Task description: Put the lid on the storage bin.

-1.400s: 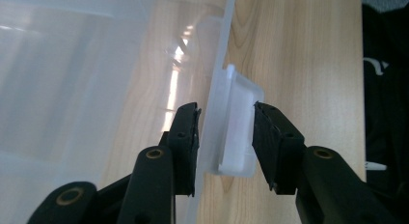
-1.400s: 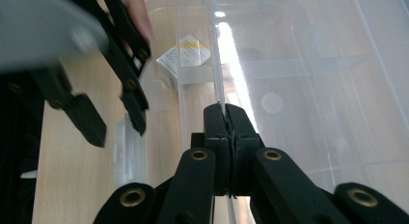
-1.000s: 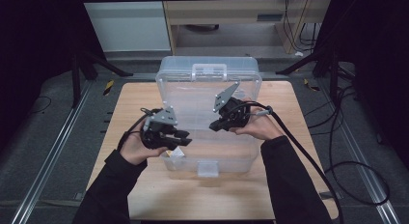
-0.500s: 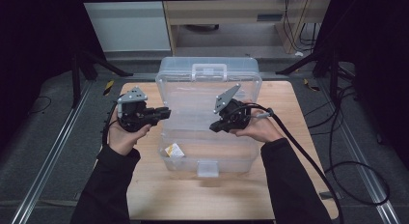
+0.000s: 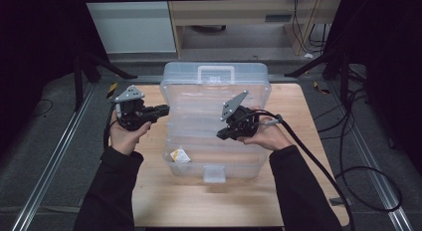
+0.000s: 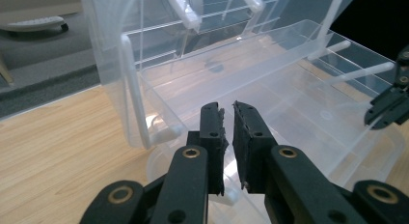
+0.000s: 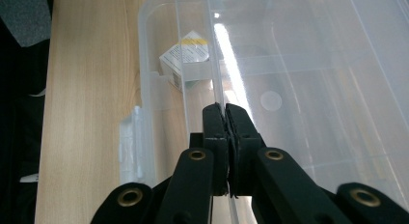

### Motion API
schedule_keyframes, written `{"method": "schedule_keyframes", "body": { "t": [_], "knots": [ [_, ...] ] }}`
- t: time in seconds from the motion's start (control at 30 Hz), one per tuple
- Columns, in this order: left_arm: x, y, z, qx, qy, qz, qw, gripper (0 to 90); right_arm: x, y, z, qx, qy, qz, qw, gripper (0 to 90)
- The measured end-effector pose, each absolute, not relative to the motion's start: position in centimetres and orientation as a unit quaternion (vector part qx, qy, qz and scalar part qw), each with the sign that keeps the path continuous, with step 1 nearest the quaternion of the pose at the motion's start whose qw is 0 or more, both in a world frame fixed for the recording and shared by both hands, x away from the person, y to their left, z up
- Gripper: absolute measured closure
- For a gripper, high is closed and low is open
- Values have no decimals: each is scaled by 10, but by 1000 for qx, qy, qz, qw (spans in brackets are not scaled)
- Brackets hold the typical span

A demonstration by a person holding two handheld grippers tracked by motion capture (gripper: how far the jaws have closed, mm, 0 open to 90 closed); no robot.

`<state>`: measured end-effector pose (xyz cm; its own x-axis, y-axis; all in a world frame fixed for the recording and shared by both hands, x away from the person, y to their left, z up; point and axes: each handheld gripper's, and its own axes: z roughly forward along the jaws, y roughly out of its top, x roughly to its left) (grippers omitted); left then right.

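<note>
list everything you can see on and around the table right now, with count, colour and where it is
clear plastic storage box: one, see-through, middle of the table, lid raised at the far side
small white packet with a yellow stripe: one, inside the box, near-left corner
white latch tab: one, on the box's near wall
light wooden table: one, under the box
black stand legs: several, on the grey floor to either side of the table
black cables: several, on the floor at the right
left claw: one, black, at the box's left edge, jaws almost together with nothing between them, having just been closing
right claw: one, black, over the box, shut on a thin clear wall of the box
</note>
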<state>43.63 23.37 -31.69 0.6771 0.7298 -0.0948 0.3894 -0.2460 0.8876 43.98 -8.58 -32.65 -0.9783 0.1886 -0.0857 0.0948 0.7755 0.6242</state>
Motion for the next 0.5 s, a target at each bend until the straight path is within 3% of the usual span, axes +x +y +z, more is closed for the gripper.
{"method": "schedule_keyframes", "body": {
  "t": [0.5],
  "knots": [
    [438,237,-319,760,371,186,499,882,428,-86,-335,80,937,331,78,866]
  ]
}}
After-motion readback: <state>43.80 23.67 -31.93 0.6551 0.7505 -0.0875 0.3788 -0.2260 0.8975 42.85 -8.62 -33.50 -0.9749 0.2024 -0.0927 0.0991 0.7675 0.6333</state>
